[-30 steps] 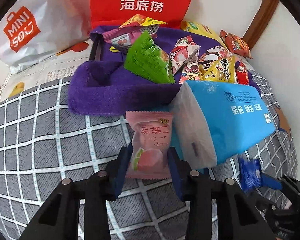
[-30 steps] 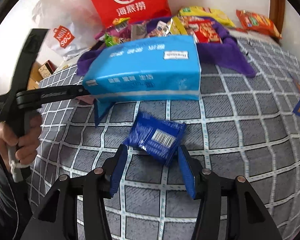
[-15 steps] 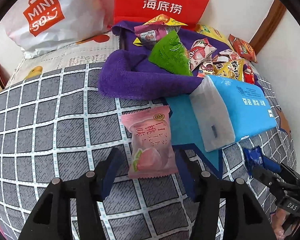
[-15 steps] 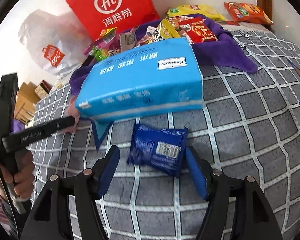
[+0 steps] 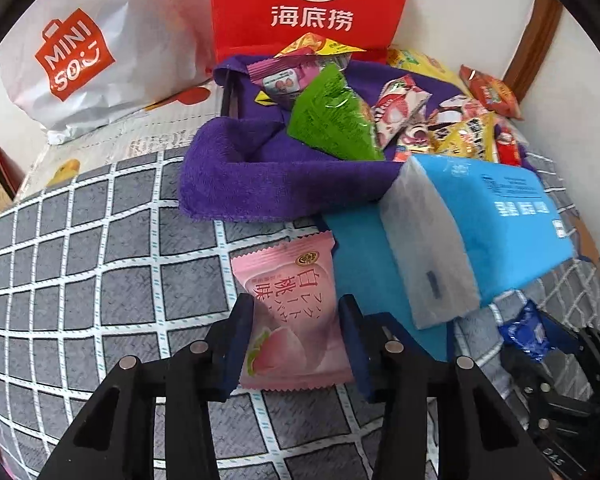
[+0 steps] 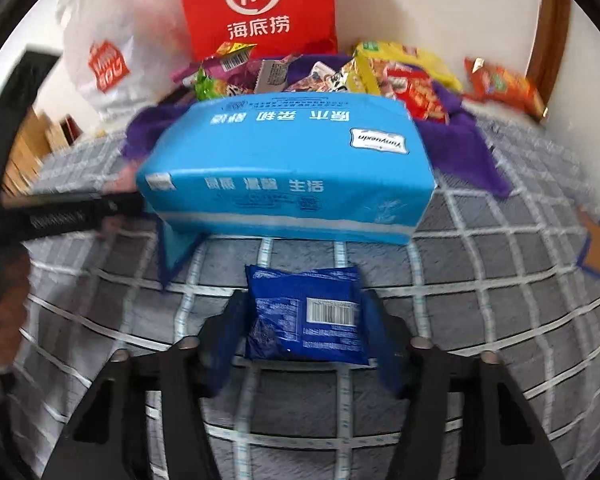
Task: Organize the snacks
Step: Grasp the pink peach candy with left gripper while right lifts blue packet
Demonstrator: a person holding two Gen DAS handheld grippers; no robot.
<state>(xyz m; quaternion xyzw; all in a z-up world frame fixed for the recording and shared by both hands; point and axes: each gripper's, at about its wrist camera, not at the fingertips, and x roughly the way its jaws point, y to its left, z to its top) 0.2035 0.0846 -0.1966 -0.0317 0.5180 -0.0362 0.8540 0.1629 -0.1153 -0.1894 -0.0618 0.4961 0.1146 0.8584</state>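
Left claw [image 5: 296, 340]: jaws closing on the pink peach snack packet [image 5: 290, 316], pads against its two sides, low over the grey checked bedcover [image 5: 100, 264].
Right claw [image 6: 300, 336]: jaws closing on the blue snack packet [image 6: 306, 316], barcode side up; view blurred.
Blue tissue pack [image 6: 288, 168]: just beyond both packets.
Purple towel [image 5: 240, 184]: farther back, heaped with assorted snack packets [image 5: 336, 124].
Red paper bag [image 5: 308, 4]: far, against the wall.
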